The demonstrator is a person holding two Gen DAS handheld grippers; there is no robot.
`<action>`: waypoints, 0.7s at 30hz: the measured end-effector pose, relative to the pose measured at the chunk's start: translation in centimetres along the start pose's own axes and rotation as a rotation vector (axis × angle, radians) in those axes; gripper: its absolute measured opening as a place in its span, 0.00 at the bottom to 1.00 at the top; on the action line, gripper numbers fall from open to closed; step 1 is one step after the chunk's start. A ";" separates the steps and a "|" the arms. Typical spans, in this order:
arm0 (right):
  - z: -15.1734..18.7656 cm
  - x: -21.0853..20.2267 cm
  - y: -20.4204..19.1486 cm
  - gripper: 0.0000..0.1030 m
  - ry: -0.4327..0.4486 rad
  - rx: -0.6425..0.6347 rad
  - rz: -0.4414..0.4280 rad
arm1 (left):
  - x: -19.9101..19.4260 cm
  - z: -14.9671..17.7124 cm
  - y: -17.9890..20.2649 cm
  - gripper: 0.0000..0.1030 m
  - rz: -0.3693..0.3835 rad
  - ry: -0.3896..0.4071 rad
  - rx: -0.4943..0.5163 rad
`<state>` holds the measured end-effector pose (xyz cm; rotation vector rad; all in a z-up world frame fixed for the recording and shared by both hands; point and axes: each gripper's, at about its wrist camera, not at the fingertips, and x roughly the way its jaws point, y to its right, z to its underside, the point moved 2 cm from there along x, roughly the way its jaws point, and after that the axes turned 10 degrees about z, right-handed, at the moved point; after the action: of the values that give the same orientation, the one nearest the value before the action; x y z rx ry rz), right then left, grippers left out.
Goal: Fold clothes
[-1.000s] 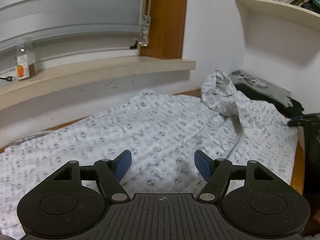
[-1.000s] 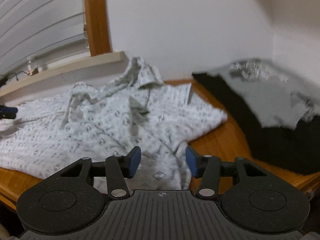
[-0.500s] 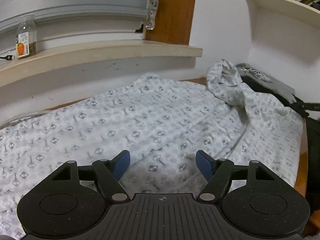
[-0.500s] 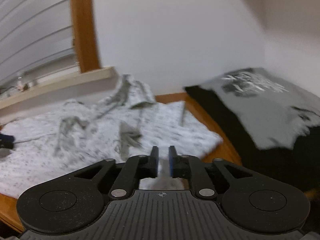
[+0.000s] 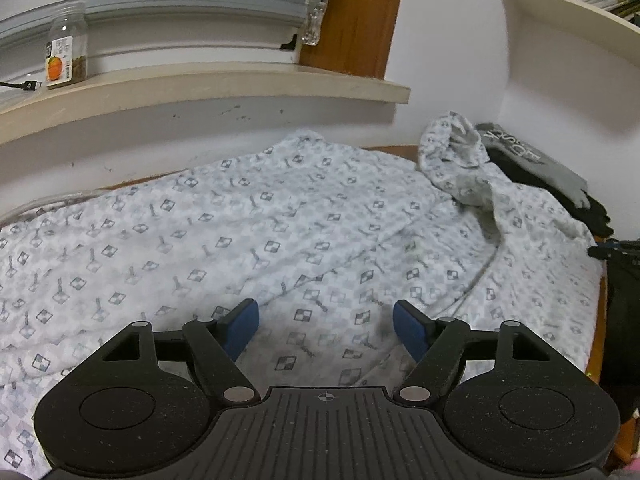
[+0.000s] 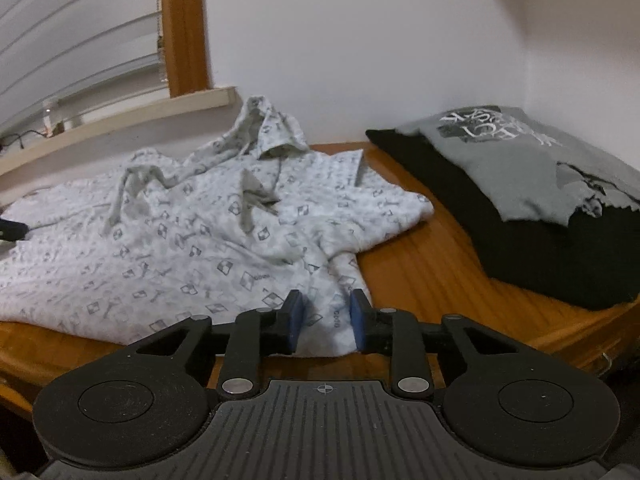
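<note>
Here, folded dark clothes (image 6: 532,216) fill the table's (image 6: 420,264) far right corner beside the patterned hoodie (image 6: 192,232). Left gripper (image 5: 326,330) hovers spread over it; right gripper's (image 6: 325,320) jaws are opening around its hem.

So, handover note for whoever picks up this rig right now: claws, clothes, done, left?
Left claw: open, over the hoodie's body, gripping nothing.
Right claw: jaws opening, the hoodie's near edge between them; pads not pressing it.
Hoodie: spread on the wooden table, hood bunched toward the wall, no fold visible.
Grey tee lies on a black garment at the right, apart from the hoodie.
Done: hoodie laid out.
Left: all the folding, probably starting from that near edge.
</note>
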<state>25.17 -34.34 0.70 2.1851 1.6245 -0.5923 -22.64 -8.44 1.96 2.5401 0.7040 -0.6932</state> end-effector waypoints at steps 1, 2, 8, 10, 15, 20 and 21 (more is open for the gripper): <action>-0.1 -0.2 -0.2 0.26 -0.002 -0.013 0.001 | 0.1 0.0 -0.1 0.76 -0.002 -0.001 -0.001; -0.5 -0.3 -0.3 0.26 0.016 -0.018 0.008 | 0.2 -0.1 -0.1 0.76 -0.004 -0.002 0.001; -4.0 -0.1 -2.6 0.28 0.198 0.006 0.046 | 0.7 -0.2 -0.1 0.82 -0.032 -0.009 0.010; -5.0 1.3 -4.1 0.29 0.202 -0.004 0.008 | 0.9 -0.2 -0.1 0.94 -0.050 -0.014 0.009; -5.8 4.7 -9.6 0.45 0.210 -0.167 -0.048 | 1.5 -0.2 0.0 1.00 -0.088 -0.042 0.020; -5.6 6.9 -11.2 0.51 0.164 -0.191 -0.101 | 2.0 -0.6 0.3 1.00 -0.118 -0.054 0.028; -5.6 7.1 -11.0 0.51 0.154 -0.182 -0.111 | 2.2 -1.3 0.6 1.00 -0.114 -0.047 0.024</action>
<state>17.07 -22.62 1.42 2.0620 1.8111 -0.2977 -20.22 -7.44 1.88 2.5122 0.8337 -0.8015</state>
